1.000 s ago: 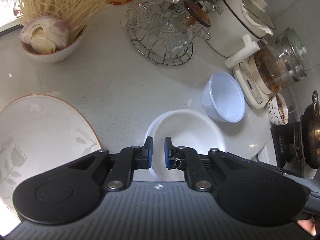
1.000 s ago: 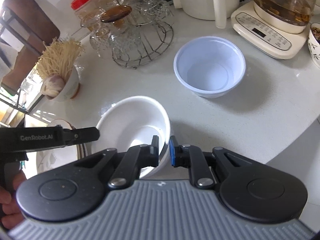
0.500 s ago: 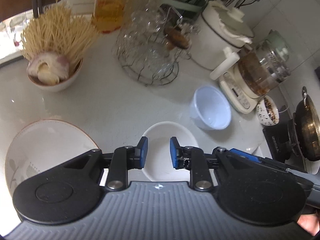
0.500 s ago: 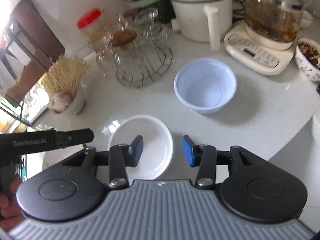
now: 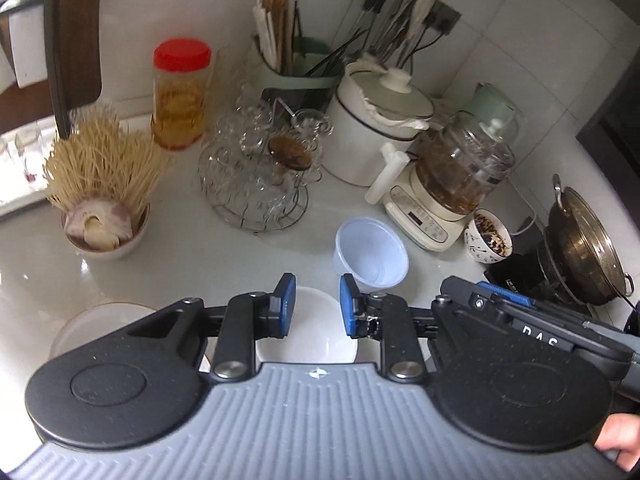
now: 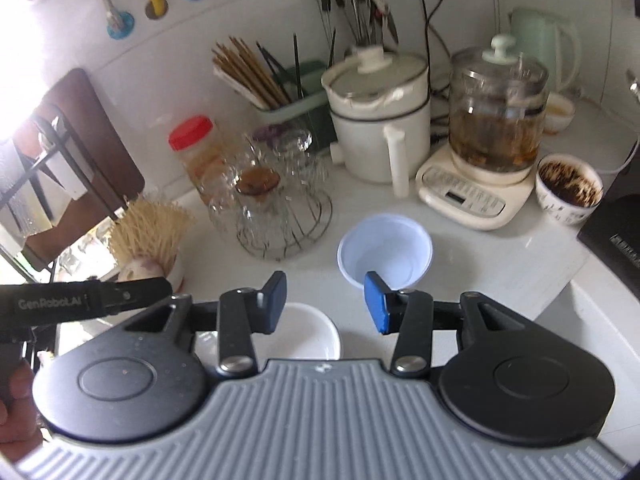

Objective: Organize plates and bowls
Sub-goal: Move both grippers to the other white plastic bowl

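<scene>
On the cluttered white countertop (image 5: 200,252), both your left gripper (image 5: 316,306) and right gripper (image 6: 326,306) hang part-open and empty above the shallow white ceramic bowl (image 5: 308,336), so reaching past it for the translucent plastic bowl (image 6: 384,254) risks clipping the wire rack of glasses (image 6: 276,216) just beyond.

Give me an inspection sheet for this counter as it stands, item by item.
Surface: pale glossy countertop, dry as far as seen.
Job's things: white bowl upright near edge; translucent plastic bowl upright behind it, apart; rimmed plate at left.
Clutter: glasses on wire rack, red-capped jar, noodle bowl with garlic, white pot, glass kettle, cup of dregs, metal wok.
Tongs: left gripper open, empty; right gripper open, empty; both above the white bowl.
Cables: black cords to a wall socket.
Surroundings: tiled wall, utensil holder.
</scene>
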